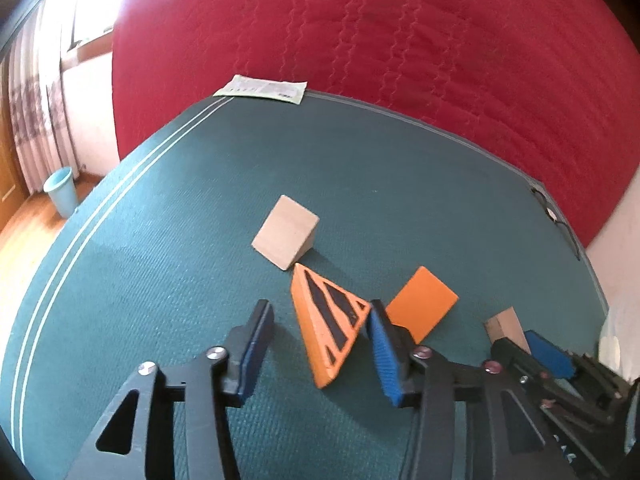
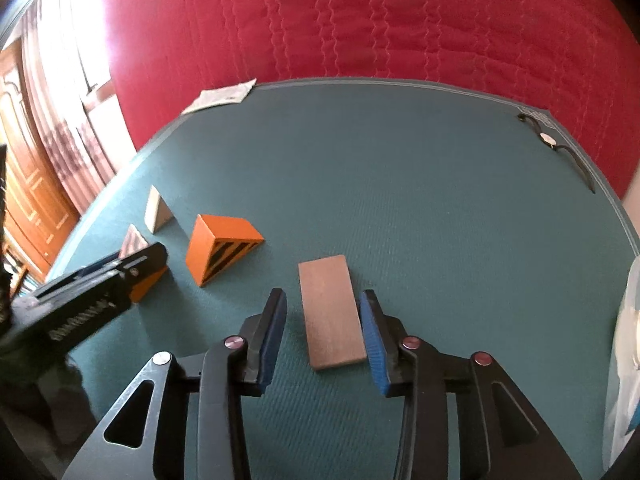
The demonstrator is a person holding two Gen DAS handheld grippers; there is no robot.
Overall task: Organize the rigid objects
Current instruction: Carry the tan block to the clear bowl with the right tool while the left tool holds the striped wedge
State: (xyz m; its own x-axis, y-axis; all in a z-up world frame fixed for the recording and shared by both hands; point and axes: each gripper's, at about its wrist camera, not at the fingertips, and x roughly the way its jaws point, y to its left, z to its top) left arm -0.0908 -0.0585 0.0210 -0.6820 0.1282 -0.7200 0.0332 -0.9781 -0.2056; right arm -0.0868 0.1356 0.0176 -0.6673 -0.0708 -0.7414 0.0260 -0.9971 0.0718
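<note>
On the green mat (image 1: 180, 208) lie several wedge blocks. In the left wrist view my open left gripper (image 1: 320, 336) straddles an orange wedge with black stripes (image 1: 326, 324); its right pad touches or nearly touches the block. A plain wooden wedge (image 1: 286, 238) lies beyond it, a second orange wedge (image 1: 422, 304) to the right. In the right wrist view my open right gripper (image 2: 324, 336) straddles a flat brown wooden block (image 2: 330, 312). The left gripper (image 2: 132, 268) shows at the left edge, over an orange wedge. The second orange wedge (image 2: 218, 250) and the wooden wedge (image 2: 158, 208) lie left.
A red quilt (image 1: 400, 40) lies behind the mat. A paper slip (image 1: 262, 89) sits at the mat's far edge. A black strap with a disc (image 2: 556, 142) lies at the far right corner. A blue bin (image 1: 61, 192) stands on the floor at left.
</note>
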